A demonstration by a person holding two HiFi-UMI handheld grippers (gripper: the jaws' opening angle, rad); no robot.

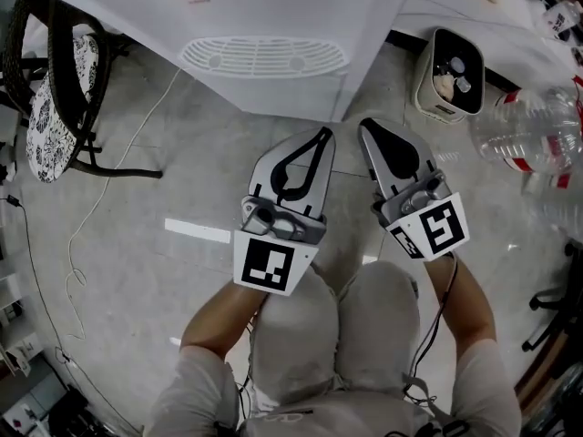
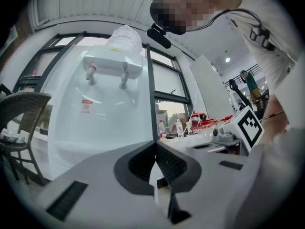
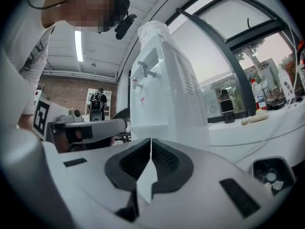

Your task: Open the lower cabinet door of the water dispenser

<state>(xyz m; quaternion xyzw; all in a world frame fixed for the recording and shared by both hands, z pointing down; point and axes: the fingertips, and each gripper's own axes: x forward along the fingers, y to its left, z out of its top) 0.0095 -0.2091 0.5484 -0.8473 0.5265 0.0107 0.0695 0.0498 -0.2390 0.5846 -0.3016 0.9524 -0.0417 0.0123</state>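
Note:
The white water dispenser (image 1: 273,25) stands straight ahead, its drip-tray grille (image 1: 264,57) facing me. In the left gripper view the dispenser (image 2: 95,109) fills the left centre, with two taps (image 2: 107,74) above its plain lower front (image 2: 90,137). In the right gripper view the dispenser (image 3: 162,94) rises just beyond the jaws. My left gripper (image 1: 322,135) and right gripper (image 1: 366,126) point level at the lower front, side by side, a short way off it. Both are shut with nothing between the jaws (image 2: 155,147) (image 3: 150,144).
A wicker chair (image 1: 55,89) stands at the left, and a white cable (image 1: 91,217) trails over the floor. A small white container (image 1: 451,71) and clear plastic bottles (image 1: 533,130) sit at the right. The person's knees (image 1: 346,326) are just behind the grippers.

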